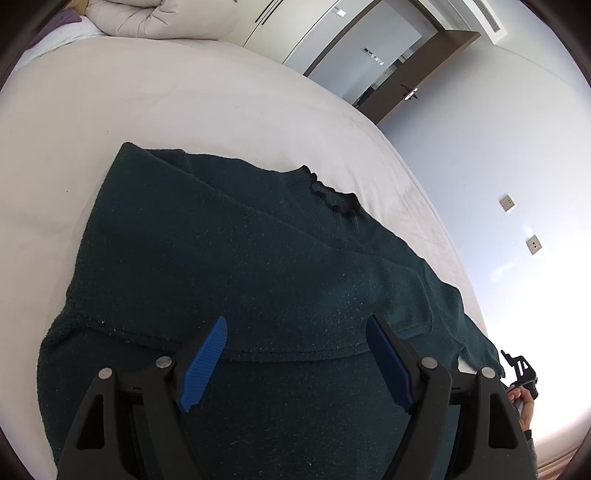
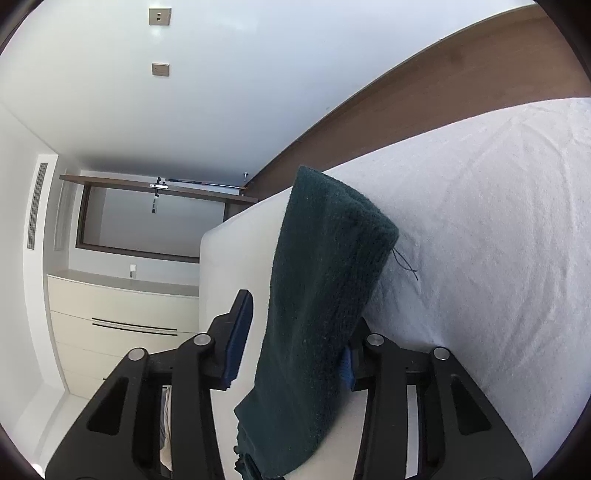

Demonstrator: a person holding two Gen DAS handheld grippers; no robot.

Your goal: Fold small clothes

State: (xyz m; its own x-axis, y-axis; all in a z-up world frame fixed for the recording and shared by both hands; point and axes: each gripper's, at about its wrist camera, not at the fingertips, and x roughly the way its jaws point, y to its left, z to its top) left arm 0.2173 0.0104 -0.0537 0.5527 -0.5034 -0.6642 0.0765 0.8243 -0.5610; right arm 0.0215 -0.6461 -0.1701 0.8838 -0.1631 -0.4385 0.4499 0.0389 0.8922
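From here I see the dark green sweater [image 1: 236, 258] spread on the white bed [image 1: 155, 107], its ruffled collar [image 1: 332, 195] toward the far edge and one side already folded over the body. My left tongs [image 1: 297, 363] hover over the near part of it, blue pads [image 1: 205, 363] wide apart with nothing between them. At the right edge of that view the other hand [image 1: 522, 400] shows with its tool. Through the right wrist camera, a sleeve [image 2: 325, 288] of the sweater drapes between my right tongs [image 2: 295, 334]; a gap shows beside the left pad [image 2: 238, 338], and the right pad is mostly hidden behind the knit, so the grip is not closed on it. A rumpled duvet [image 1: 162, 18] lies at the far end of the bed, and a door [image 1: 384, 62] stands beyond.
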